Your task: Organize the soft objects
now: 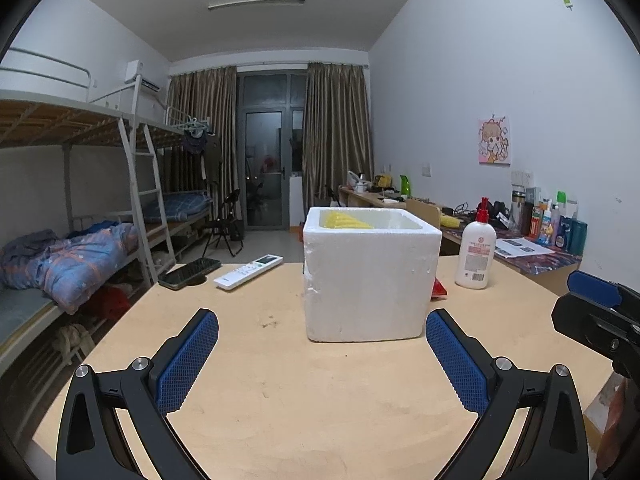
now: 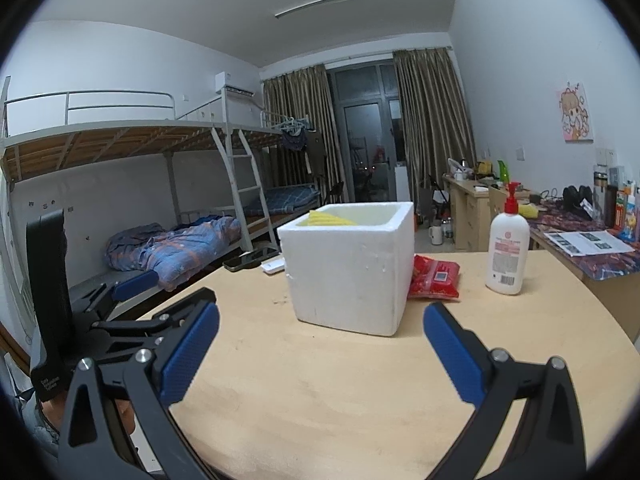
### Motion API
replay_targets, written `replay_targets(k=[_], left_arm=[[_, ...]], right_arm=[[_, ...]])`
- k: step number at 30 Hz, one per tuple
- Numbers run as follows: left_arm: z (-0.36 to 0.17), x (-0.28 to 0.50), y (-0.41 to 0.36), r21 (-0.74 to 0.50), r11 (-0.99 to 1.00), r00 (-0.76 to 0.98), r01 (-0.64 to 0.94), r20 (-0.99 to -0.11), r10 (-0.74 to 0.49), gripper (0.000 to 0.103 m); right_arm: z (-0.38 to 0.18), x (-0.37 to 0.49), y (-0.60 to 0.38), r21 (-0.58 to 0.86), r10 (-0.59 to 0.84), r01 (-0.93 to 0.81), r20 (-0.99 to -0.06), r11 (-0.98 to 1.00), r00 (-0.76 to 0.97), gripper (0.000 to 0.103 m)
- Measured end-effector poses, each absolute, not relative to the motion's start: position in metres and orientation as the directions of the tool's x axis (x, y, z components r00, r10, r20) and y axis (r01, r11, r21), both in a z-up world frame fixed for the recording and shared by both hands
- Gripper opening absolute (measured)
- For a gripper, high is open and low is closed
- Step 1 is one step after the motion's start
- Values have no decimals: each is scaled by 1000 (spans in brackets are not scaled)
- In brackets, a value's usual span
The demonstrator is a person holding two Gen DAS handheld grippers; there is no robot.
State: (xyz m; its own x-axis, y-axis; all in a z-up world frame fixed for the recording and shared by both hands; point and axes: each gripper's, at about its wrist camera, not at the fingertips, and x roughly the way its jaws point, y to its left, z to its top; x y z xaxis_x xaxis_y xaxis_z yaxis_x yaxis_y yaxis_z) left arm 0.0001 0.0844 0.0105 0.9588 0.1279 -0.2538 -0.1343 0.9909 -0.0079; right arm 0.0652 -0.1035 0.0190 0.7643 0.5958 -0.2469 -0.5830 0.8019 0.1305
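Sitting mid-surface (image 1: 280,400): white foam box (image 1: 366,280), yellow soft object (image 1: 346,221) lying inside. Hovering near it, touching nothing: left claw (image 1: 322,364) and right claw (image 2: 320,360), both spread wide, holding nothing. Lying beside box: red packet (image 2: 436,278).

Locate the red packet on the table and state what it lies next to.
In the right wrist view, the red packet lies flat on the table, right of the white foam box and left of the white pump bottle.
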Motion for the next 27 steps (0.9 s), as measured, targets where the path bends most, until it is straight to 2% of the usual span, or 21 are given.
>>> replay_targets(k=[7,27], left_arm=[[11,-6,82,-2,991,963,-137,-233,133,103],[12,-2,82,-4,990,960,-141,-246,136,103]], right_arm=[[21,58,-105,117,612,-602,-207,790,763,103],[19,63,-103,119,607,-597,-224,793,762,103]])
